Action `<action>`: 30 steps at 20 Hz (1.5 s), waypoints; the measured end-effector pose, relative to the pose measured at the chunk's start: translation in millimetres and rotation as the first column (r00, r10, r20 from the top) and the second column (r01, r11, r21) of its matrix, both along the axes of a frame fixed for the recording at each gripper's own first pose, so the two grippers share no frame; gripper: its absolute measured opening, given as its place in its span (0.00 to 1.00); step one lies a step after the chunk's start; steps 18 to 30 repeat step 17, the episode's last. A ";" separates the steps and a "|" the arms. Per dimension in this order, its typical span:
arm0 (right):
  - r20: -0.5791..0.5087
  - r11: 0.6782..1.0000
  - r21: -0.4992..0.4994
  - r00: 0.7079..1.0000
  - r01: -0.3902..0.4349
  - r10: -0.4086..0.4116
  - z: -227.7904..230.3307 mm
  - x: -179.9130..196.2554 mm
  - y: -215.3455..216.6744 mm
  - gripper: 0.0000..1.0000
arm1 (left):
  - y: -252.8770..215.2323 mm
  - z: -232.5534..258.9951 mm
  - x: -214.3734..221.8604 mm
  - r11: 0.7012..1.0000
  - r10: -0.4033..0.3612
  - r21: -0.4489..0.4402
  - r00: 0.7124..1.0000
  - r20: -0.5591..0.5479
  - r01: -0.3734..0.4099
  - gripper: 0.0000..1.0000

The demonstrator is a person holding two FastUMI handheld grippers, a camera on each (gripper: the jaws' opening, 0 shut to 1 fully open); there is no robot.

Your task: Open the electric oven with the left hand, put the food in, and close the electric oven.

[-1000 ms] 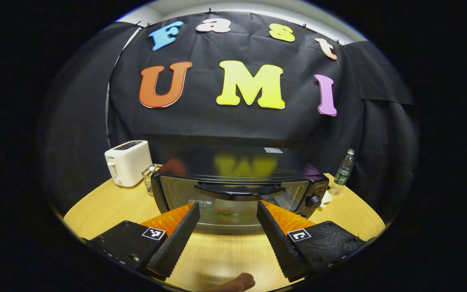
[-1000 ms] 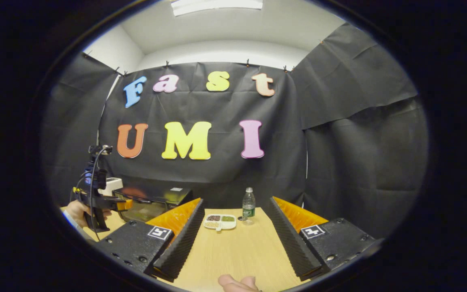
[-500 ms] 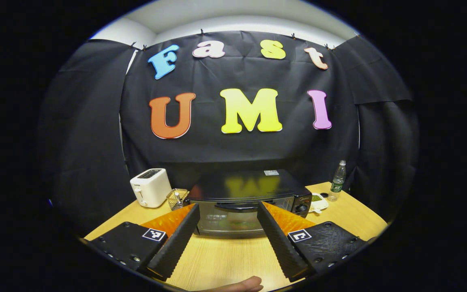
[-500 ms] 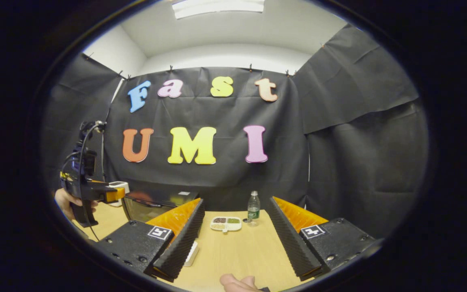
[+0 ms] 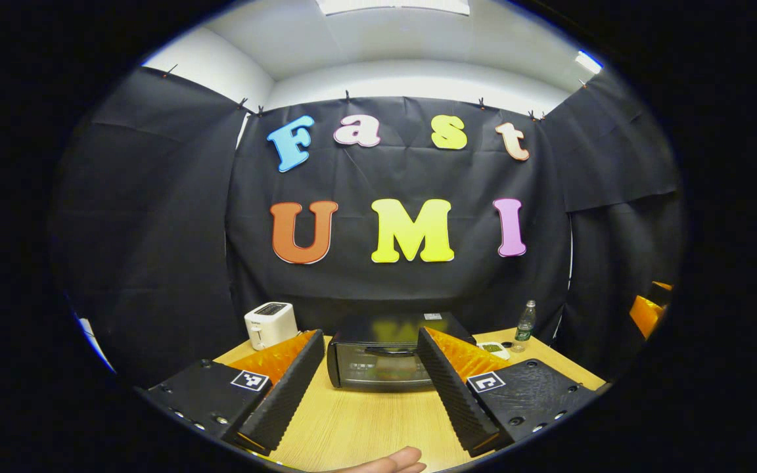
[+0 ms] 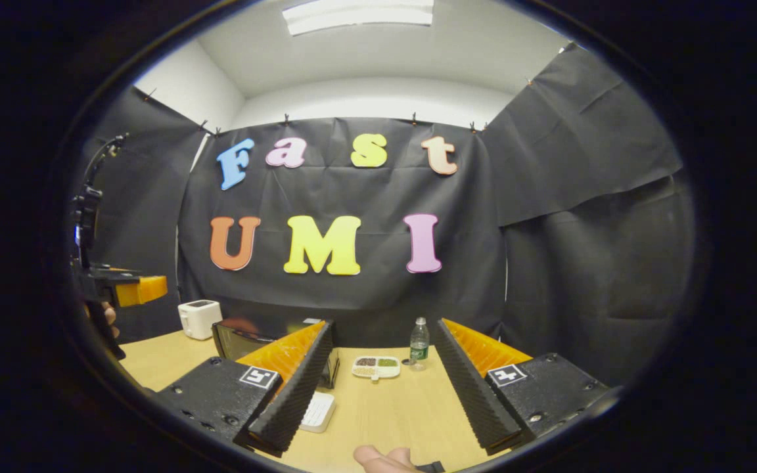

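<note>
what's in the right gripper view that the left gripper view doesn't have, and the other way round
Right gripper view: the left gripper held up in a hand, and a flat white keypad-like thing on the table. Left gripper view: the oven face on, door shut, its handle across the top. Both: oven, toaster, bottle, food tray.

A white toaster [image 5: 271,324] stands on the wooden counter [image 5: 365,420] at about ten o'clock. A clear water bottle [image 5: 524,318] with a green label stands upright at two o'clock. In the right gripper view, a small white keypad-like device [image 6: 317,412] lies flat at seven o'clock.
</note>
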State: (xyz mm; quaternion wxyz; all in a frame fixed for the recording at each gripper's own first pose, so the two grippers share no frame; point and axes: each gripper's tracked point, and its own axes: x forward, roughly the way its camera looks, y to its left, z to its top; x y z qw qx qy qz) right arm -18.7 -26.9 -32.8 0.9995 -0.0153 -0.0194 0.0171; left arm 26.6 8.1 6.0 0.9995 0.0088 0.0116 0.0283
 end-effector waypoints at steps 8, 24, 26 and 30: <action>0.014 0.999 0.016 0.999 0.032 -0.033 0.5 -11.5 -23.4 0.96 | 2.9 -31.0 -63.6 1.000 0.005 0.030 1.000 -0.005 -0.005 0.93; -0.014 0.999 0.012 0.999 0.049 -0.049 -9.7 -3.4 -35.3 0.96 | -12.8 -34.3 -63.6 0.999 -0.010 0.038 1.000 -0.011 0.010 0.93; -0.014 0.999 0.012 0.999 0.049 -0.049 -9.7 -3.4 -35.3 0.96 | -12.8 -34.3 -63.6 0.999 -0.010 0.038 1.000 -0.011 0.010 0.93; -0.014 0.999 0.012 0.999 0.049 -0.049 -9.7 -3.4 -35.3 0.96 | -12.8 -34.3 -63.6 0.999 -0.010 0.038 1.000 -0.011 0.010 0.93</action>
